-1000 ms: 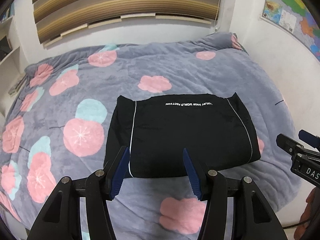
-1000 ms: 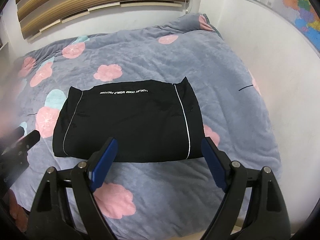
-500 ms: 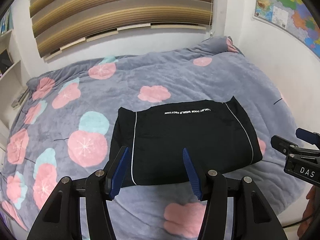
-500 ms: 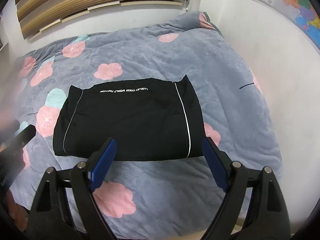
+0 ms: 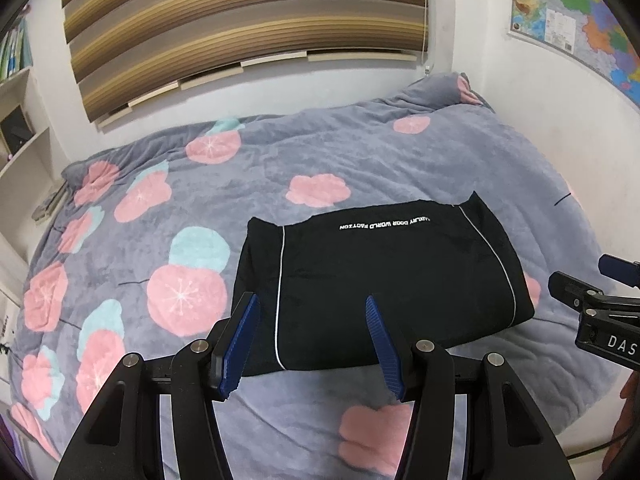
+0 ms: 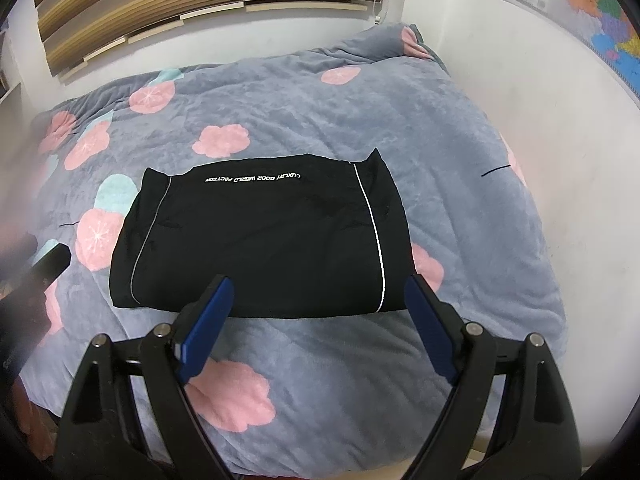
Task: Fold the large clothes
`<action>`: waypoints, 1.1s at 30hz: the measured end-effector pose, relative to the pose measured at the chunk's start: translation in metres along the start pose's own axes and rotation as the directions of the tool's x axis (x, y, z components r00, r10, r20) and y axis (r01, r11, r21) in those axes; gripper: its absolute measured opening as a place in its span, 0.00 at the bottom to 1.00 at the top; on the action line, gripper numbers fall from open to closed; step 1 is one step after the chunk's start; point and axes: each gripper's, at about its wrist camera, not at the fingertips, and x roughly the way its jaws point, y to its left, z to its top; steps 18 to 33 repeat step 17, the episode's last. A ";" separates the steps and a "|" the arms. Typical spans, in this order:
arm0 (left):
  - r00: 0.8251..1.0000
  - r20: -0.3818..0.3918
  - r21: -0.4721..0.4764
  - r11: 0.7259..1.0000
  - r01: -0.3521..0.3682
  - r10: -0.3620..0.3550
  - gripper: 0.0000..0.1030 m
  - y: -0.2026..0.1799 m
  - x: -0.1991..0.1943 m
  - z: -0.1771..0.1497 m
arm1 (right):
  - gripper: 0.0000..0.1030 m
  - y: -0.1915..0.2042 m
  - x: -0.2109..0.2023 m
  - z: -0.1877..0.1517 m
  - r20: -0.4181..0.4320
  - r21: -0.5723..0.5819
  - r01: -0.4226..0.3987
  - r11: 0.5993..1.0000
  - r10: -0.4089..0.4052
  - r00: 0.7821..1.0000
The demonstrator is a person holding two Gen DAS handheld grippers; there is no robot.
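A black garment [image 5: 384,276] with white piping and white lettering lies folded into a flat rectangle on the bed; it also shows in the right wrist view [image 6: 264,236]. My left gripper [image 5: 312,312] is open and empty, held above the garment's near left part. My right gripper [image 6: 320,292] is open and empty, held above the garment's near edge. The right gripper also shows at the right edge of the left wrist view [image 5: 592,300].
The bed is covered by a grey blanket [image 5: 240,168] with pink and teal flowers. A white wall [image 6: 560,100] with a map runs along the right. A window with striped blinds [image 5: 240,24] is behind the bed. Shelves [image 5: 20,120] stand at the left.
Both grippers have drawn back and up from the garment, so more of the bed and wall shows. The garment has not moved. Both grippers stay open.
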 end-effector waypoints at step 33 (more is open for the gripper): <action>1.000 0.003 -0.085 0.996 -0.009 0.009 0.55 0.023 0.006 -0.002 | 0.84 0.002 0.008 -0.001 -0.012 -0.029 0.016 0.999 -0.016 1.000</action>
